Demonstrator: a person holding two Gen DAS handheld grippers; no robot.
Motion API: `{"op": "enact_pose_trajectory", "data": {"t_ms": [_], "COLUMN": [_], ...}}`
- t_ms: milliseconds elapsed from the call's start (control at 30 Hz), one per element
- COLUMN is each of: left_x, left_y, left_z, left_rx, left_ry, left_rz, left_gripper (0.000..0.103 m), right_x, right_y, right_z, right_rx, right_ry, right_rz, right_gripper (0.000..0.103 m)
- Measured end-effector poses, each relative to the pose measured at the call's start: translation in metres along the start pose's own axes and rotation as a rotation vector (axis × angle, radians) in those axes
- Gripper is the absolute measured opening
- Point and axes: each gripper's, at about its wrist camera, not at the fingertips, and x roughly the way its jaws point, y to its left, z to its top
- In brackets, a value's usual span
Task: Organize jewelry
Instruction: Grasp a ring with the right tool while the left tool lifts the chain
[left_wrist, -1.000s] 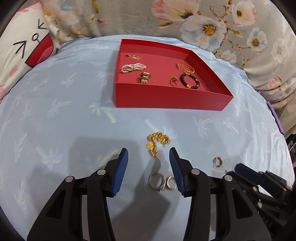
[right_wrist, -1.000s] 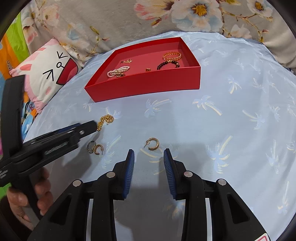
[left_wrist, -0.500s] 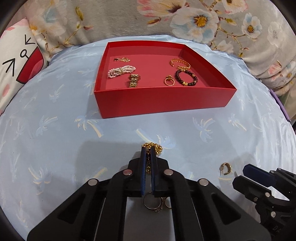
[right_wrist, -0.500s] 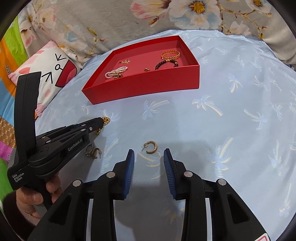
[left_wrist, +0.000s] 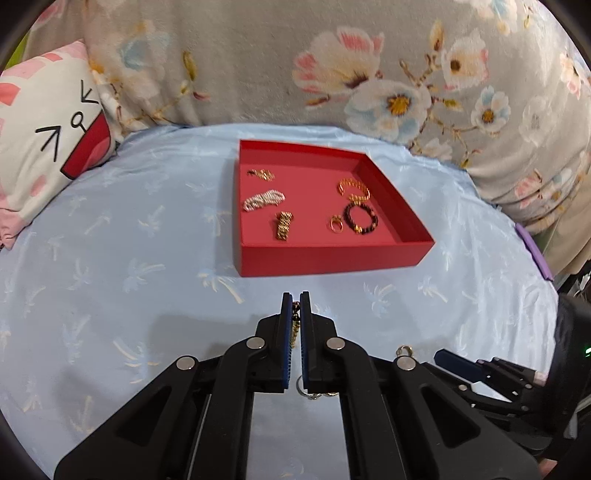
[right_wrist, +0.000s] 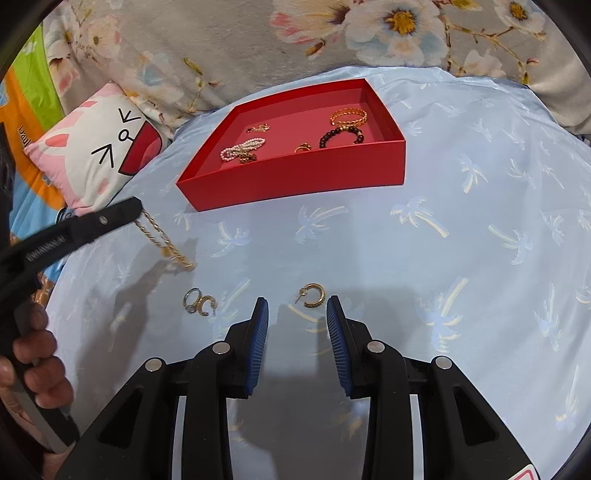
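My left gripper (left_wrist: 295, 301) is shut on a gold chain (left_wrist: 294, 330) and holds it above the blue cloth, in front of the red tray (left_wrist: 332, 258). In the right wrist view the chain (right_wrist: 162, 240) hangs from the left gripper (right_wrist: 135, 206), its lower end touching the cloth. My right gripper (right_wrist: 297, 310) is open and empty, just behind a gold hoop earring (right_wrist: 313, 295). A silver ring and a gold earring (right_wrist: 199, 304) lie together to its left. The tray (right_wrist: 295, 177) holds a pearl piece, a gold bracelet, a dark bead bracelet, a ring and small gold pieces.
A cat-face cushion (left_wrist: 48, 144) lies at the left of the round blue cloth. Floral fabric (left_wrist: 332, 74) rises behind the tray. The hoop earring shows beside the left gripper's arm (left_wrist: 404, 349). The right gripper shows at lower right (left_wrist: 480, 369).
My left gripper closed on the gold chain and lifted it off the cloth, toward the tray. The right gripper stayed open behind the hoop earring.
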Motion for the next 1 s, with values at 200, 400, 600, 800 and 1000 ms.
{"op": "enact_pose_trajectory", "data": {"t_ms": [200, 400, 600, 800, 1000], "left_x": [-0.03, -0.037, -0.036, -0.033, -0.032], "left_y": [0.014, 0.026, 0.034, 0.038, 0.039], "left_z": [0.006, 0.001, -0.007, -0.01, -0.011], "left_rx": [-0.033, -0.058, -0.08, -0.089, -0.092], "left_ry": [-0.045, -0.033, -0.013, -0.002, 0.002], "left_rz": [0.007, 0.015, 0.018, 0.015, 0.013], "left_gripper": [0.003, 0.003, 0.003, 0.003, 0.003], "right_x": [0.005, 0.017, 0.035, 0.047, 0.054], "right_y": [0.021, 0.054, 0.086, 0.086, 0.088], "right_z": [-0.002, -0.005, -0.009, -0.009, 0.0], "right_rx": [-0.047, -0.111, -0.183, -0.189, -0.193], "right_ry": [0.018, 0.049, 0.089, 0.101, 0.079], "right_rz": [0.04, 0.113, 0.159, 0.148, 0.133], "right_gripper": [0.033, 0.033, 0.029, 0.026, 0.026]}}
